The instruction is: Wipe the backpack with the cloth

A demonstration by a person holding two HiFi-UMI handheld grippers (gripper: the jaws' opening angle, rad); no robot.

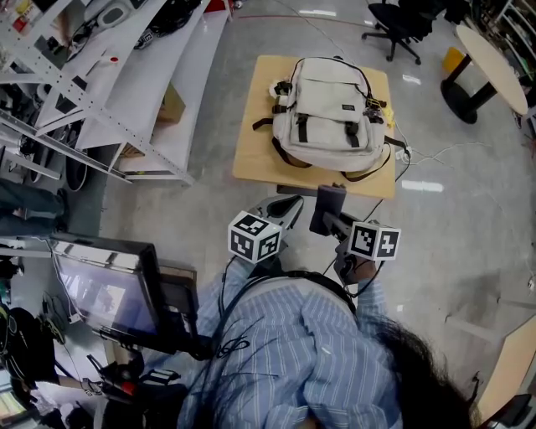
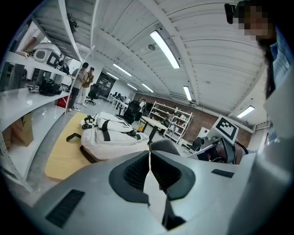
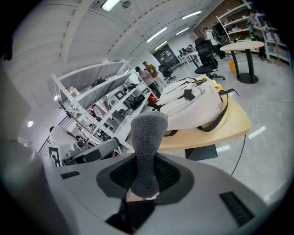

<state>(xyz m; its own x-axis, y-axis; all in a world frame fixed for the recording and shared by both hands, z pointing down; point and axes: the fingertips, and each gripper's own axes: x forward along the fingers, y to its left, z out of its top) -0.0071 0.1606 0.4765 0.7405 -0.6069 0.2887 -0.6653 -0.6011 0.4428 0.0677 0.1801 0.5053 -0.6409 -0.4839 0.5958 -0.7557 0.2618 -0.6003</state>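
A pale backpack with dark straps lies flat, front pocket up, on a low wooden worktop standing on a polished grey floor. The bag fills most of the top, and one strap trails over the near edge. Well apart from it, a grey cloth stands upright, pinched at its lower end between the closed fingers of the right gripper. The left gripper is held just beside the right one, its fingers pressed together with nothing between them. Both are held close in front of the person's blue striped shirt, pointing toward the bag. White metal shelving runs along the person's left, a black office chair and a round table stand beyond the worktop, and a monitor sits at the lower left. Two people stand far off by the shelving.
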